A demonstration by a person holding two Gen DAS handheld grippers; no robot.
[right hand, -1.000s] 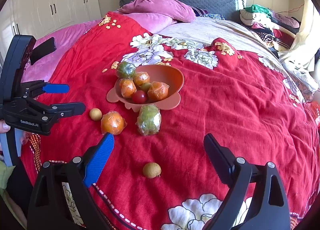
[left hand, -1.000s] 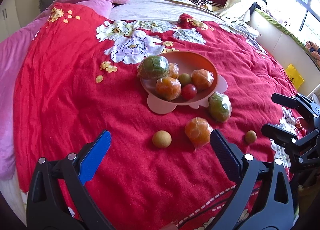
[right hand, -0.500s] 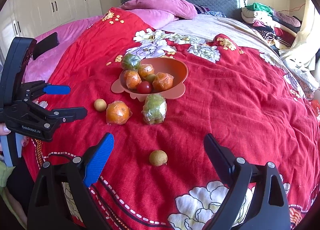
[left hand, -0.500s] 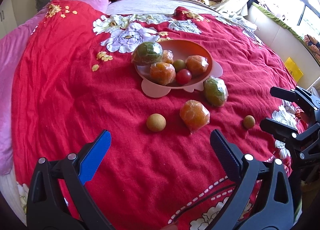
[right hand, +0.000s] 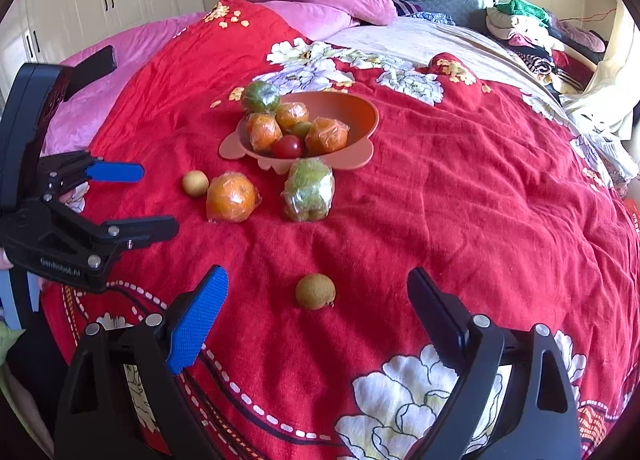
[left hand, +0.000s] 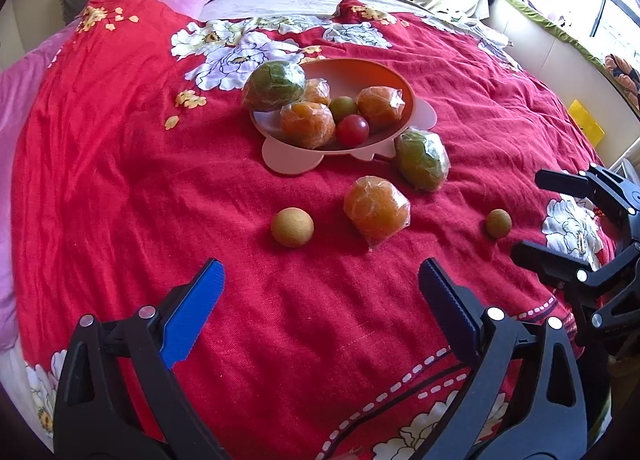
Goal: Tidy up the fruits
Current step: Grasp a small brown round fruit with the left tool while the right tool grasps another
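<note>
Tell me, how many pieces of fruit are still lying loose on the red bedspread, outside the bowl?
4: a small tan round fruit, a plastic-wrapped orange beside it, a wrapped green fruit against the orange bowl, and a small brown fruit nearest the right gripper. None seems hidden.

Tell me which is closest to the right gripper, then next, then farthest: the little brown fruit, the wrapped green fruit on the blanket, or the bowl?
1. Little brown fruit, just ahead of the right gripper.
2. Wrapped green fruit, farther up the blanket.
3. Bowl, behind it.
</note>
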